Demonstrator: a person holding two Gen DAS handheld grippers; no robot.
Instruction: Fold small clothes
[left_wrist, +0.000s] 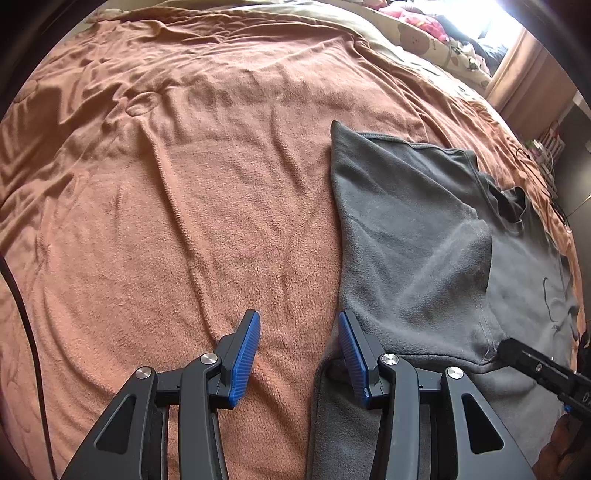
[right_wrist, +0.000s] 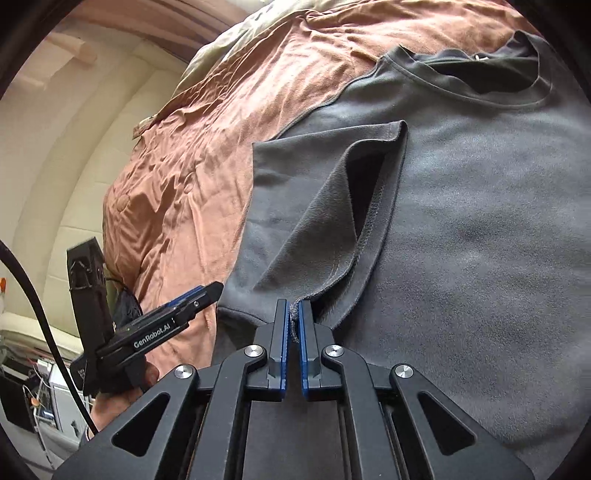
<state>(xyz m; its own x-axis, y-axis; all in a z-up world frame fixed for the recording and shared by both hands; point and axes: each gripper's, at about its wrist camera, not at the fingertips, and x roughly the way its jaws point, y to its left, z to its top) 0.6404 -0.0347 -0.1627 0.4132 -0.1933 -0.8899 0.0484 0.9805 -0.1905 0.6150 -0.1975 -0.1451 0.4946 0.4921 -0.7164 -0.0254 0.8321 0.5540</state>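
A grey T-shirt (left_wrist: 406, 229) (right_wrist: 480, 221) lies flat on an orange-brown blanket (left_wrist: 184, 184) (right_wrist: 177, 166), its collar (right_wrist: 480, 81) at the far end. One sleeve (right_wrist: 317, 221) is folded in over the body. My right gripper (right_wrist: 293, 306) is shut on that sleeve's hem, with a bit of grey cloth pinched between the blue pads; its tip (left_wrist: 517, 352) shows at the seam in the left wrist view. My left gripper (left_wrist: 298, 315) is open just above the blanket, nothing between its fingers, and its right finger sits at the shirt's side edge. It also shows from the side (right_wrist: 207, 291).
A beige printed quilt (left_wrist: 417, 37) and pink cloth lie at the far end of the bed. A black cable (left_wrist: 22, 314) hangs at the left. The bed's edge with a shelf of small items (left_wrist: 546, 147) is at the right. A hand (right_wrist: 122, 398) holds the left gripper.
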